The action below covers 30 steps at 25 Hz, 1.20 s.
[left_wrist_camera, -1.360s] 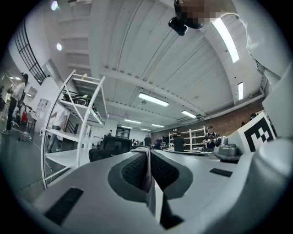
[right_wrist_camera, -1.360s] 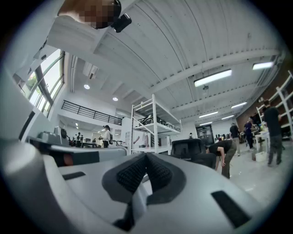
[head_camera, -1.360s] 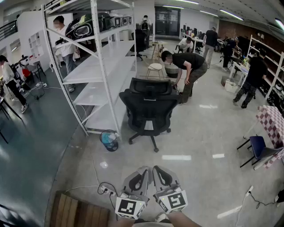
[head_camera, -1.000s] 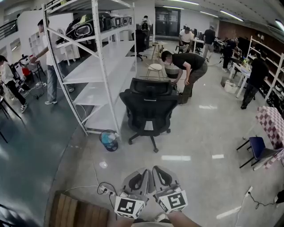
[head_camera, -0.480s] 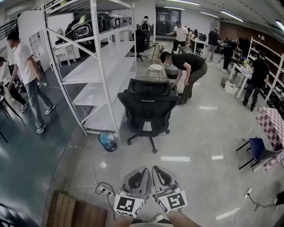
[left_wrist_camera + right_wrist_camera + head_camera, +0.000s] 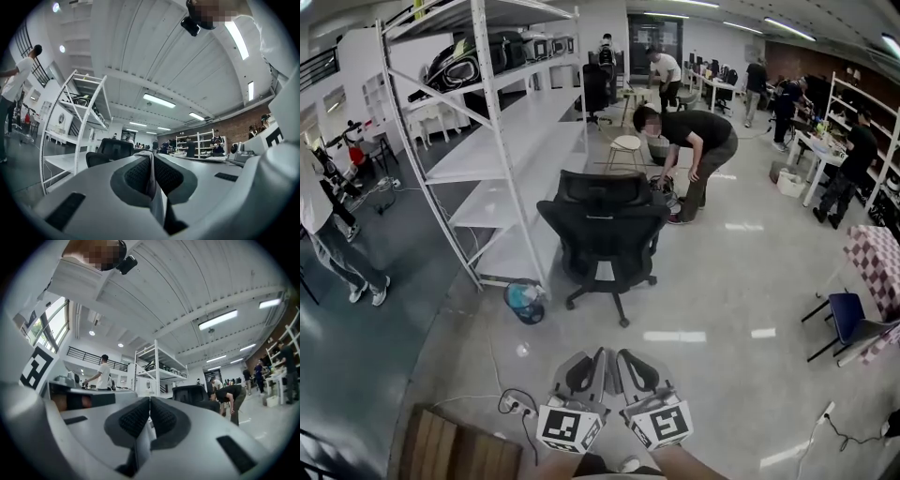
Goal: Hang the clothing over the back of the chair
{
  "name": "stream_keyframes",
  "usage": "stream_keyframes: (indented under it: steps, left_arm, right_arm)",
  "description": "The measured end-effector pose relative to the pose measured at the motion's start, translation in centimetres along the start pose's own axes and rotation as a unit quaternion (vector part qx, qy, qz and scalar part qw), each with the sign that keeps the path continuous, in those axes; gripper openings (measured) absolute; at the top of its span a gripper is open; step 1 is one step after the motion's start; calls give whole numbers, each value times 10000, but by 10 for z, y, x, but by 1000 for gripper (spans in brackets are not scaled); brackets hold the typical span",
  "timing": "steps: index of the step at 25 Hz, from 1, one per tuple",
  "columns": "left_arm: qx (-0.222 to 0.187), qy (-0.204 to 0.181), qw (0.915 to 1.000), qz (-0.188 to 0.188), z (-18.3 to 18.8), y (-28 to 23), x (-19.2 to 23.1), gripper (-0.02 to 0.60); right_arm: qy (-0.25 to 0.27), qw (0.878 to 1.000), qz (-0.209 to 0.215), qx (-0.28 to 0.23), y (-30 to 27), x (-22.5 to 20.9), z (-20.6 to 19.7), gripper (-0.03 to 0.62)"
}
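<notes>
A black office chair (image 6: 605,230) stands ahead on the grey floor with its back toward me, and it also shows beyond the jaws as the chair (image 6: 112,149) and the chair (image 6: 190,393). My left gripper (image 6: 600,356) and right gripper (image 6: 622,356) are held side by side low in the head view, both pointing at the chair and well short of it. The left gripper (image 6: 151,161) is shut on a fold of pale cloth (image 6: 151,176) that rises between its pads. The right gripper (image 6: 149,404) has its pads together; I cannot make out cloth between them.
A tall white shelving rack (image 6: 502,141) stands left of the chair, with a small teal bin (image 6: 525,302) at its foot. A power strip with cables (image 6: 514,405) and a wooden slatted panel (image 6: 455,450) lie near left. A person (image 6: 698,141) bends over behind the chair. A blue chair (image 6: 848,319) is at right.
Both grippers have moved forward together toward the chair, still shut and side by side. A person at the left has walked nearer along the rack.
</notes>
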State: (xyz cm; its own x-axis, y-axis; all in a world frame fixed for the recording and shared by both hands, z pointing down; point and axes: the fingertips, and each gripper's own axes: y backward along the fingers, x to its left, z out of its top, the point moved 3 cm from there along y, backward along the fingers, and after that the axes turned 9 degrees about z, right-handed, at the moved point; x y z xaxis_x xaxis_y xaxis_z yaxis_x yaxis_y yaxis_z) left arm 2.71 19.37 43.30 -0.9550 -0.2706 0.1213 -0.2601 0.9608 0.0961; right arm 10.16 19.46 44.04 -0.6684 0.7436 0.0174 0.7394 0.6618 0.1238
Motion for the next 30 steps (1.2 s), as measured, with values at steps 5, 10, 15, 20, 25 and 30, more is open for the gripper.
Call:
stream_keyframes:
  steps: [5,10,15,20,25,30]
  left_arm:
    - [-83,-9,9999,-71,-2,-34,13,14]
    - [-107,109,9994,-300,-15,-101,49,14]
    - [-82,51,9983,-578,-17,-169,106,14]
    - [-103,155,9974,-695,-9,-214,149,14]
    - [-212,370,9962,-760,-4,-256,172,14]
    - [-195,401,9964,-720,-6,-296,183,14]
  right_arm:
    - [-62,9999,-10,114,-22,-20,-14,15]
    - [-30,9997,-194,156,-84,-66,-31,15]
    - [-89,9992,-331,189,-170,-102,-46,15]
    - [-45,9989,-378,289,-239,-119,-47,15]
    - [48,9977,-590,321,-272,-155,-41,15]
    - [-6,9975,-646,284,-292,-191,-48,15]
